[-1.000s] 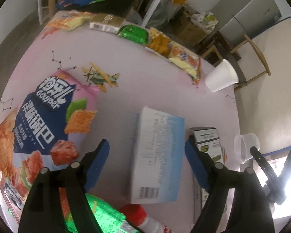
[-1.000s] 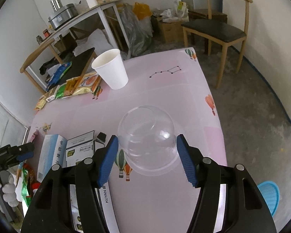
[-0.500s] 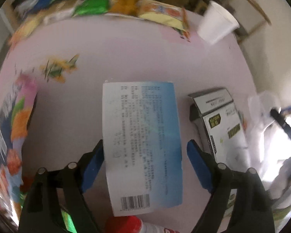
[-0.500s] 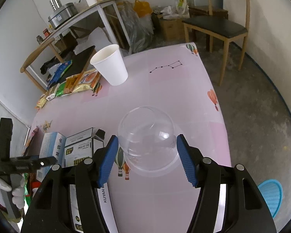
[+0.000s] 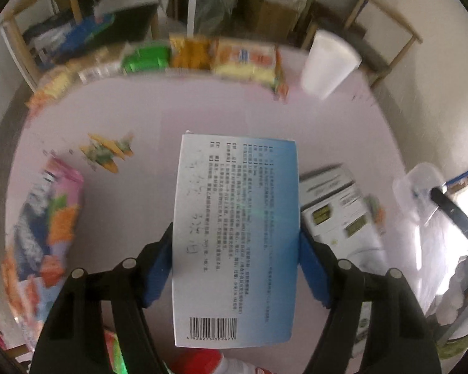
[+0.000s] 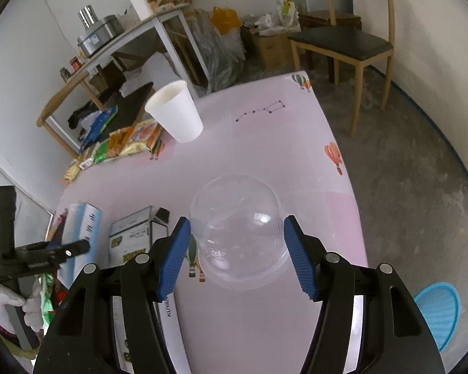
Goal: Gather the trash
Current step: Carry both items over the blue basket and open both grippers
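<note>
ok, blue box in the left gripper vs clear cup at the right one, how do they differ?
The blue box is opaque, flat and printed; the clear cup is see-through and round. The left gripper pads press the box's sides; the right gripper pads flank the cup with small gaps. Both sit between blue pads.

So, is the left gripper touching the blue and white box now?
Touching. In the left wrist view, both blue pads of the left gripper press against the long sides of the blue and white box, with no gap visible on either side.
</note>
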Demonstrator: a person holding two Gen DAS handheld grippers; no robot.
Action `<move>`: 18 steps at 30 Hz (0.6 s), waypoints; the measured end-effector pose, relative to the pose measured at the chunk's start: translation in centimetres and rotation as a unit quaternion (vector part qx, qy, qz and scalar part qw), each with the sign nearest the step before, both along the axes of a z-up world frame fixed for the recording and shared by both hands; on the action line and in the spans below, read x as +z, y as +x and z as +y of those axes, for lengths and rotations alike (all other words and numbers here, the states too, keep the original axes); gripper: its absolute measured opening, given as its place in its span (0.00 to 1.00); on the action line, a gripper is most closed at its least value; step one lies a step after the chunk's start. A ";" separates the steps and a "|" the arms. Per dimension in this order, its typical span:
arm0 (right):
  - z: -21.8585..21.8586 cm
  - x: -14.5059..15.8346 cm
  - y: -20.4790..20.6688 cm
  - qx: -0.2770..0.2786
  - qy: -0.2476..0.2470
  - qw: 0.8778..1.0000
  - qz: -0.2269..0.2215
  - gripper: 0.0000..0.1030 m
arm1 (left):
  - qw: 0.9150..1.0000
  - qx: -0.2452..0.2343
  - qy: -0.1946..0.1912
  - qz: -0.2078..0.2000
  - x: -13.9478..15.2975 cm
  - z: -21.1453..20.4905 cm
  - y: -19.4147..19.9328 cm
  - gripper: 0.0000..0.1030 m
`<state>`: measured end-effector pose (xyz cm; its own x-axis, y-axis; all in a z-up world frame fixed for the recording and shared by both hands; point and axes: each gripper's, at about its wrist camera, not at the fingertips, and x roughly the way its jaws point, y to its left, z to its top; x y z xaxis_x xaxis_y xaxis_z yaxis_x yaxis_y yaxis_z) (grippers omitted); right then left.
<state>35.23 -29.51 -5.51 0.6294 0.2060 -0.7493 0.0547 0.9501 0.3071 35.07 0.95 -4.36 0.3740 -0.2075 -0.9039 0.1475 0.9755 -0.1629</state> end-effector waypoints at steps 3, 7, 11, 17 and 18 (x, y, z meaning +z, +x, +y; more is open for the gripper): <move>-0.5 1.2 -1.2 -0.002 0.013 1.000 -0.019 0.56 | 0.999 0.002 -0.012 -0.047 3.2 0.6 -2.0 0.69; -1.7 2.6 -3.4 -0.008 0.036 0.998 -0.041 0.56 | 0.995 -0.017 -0.036 -0.090 7.1 -1.0 -4.9 0.69; -3.9 4.2 -7.3 -0.026 0.050 0.996 -0.065 0.56 | 0.991 -0.061 -0.075 -0.097 9.1 -4.7 -6.7 0.69; -10.1 4.3 -15.0 -0.096 0.059 0.990 -0.084 0.56 | 0.976 -0.154 -0.130 -0.077 9.3 -13.4 -11.6 0.69; -11.1 3.9 -16.0 -0.109 0.059 0.989 -0.082 0.56 | 0.973 -0.174 -0.135 -0.070 9.0 -15.3 -12.6 0.69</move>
<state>19.20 -40.57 -1.57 0.7800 0.1320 -0.6117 0.1945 0.8779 0.4374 22.48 -14.40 4.62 0.3540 -0.5666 -0.7441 0.4997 0.7871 -0.3617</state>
